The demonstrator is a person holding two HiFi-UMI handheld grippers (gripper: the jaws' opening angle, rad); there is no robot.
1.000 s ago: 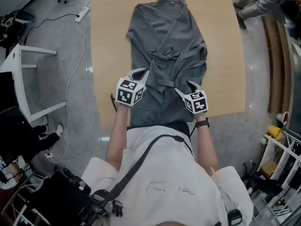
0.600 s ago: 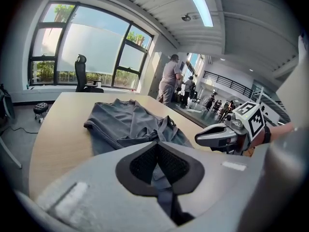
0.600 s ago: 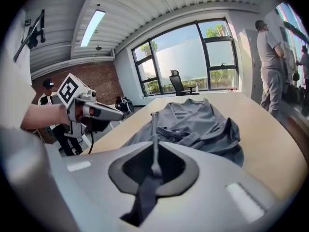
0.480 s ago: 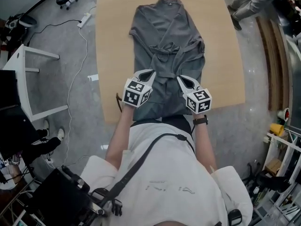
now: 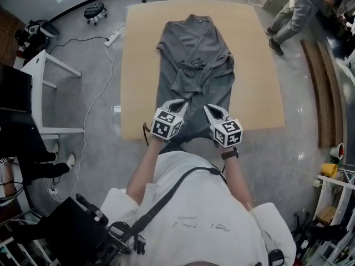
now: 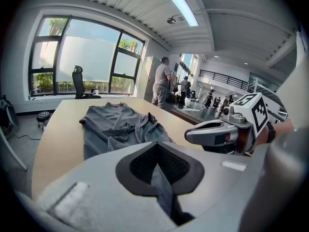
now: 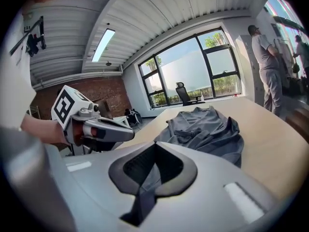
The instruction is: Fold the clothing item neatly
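Here the grey robe [image 5: 195, 54] lies flat on the wooden table [image 5: 138, 65]. Its long axis runs from the table's near edge, where the hem is, to the collar close to the table's far edge. Both grippers sit at the table's near edge, side by side and just apart. The left gripper [image 5: 178, 105] is pinched tight on a strip of hem cloth, and the right gripper [image 5: 209, 110] is likewise clamped on a fold of the hem. So the rest of the garment lies straight ahead of the fingers, toward the table's far edge, and neither hand is nearer. A lengthwise fold would likely carry the hem that way. No brand, label or legible writing shows on the robe; the marker cube [image 5: 167, 124] on each gripper bears only black-and-white square patterns
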